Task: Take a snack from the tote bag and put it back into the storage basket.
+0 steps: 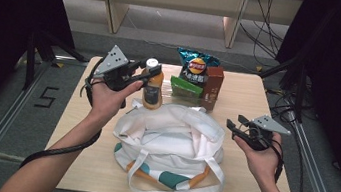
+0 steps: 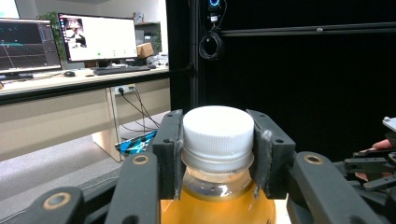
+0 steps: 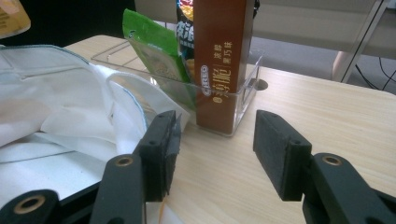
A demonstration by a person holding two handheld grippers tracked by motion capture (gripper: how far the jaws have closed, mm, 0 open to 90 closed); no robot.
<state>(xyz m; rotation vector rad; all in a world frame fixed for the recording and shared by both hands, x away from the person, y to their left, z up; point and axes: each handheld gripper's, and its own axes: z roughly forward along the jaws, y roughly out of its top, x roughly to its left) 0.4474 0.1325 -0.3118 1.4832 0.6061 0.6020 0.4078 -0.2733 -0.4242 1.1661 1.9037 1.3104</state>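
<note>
Orange juice bottle [image 1: 152,89] lifted by its white cap [image 2: 218,129], above the white tote bag [image 1: 173,137].
We pinch the cap in our left claw [image 1: 144,67], carrying it upright over the counter [image 1: 248,102]; our right claw [image 3: 212,149] waits spread, empty, near the snack tray [image 3: 243,93].

My left gripper [image 1: 143,67] raised over far left part of wooden table [image 1: 253,100], jaws clamped at neck of orange juice bottle [image 1: 152,89] with white cap; bottle upright, just beyond white tote bag [image 1: 173,137]. Bag lies mid-table, mouth gaping, straps looping toward near edge, orange and teal print on its lower side. Behind bag: brown carton [image 1: 212,87], green packet [image 1: 186,86], blue chip bag [image 1: 196,63], clustered together. My right gripper [image 1: 236,124] just right of bag, jaws parted, nothing between them
</note>
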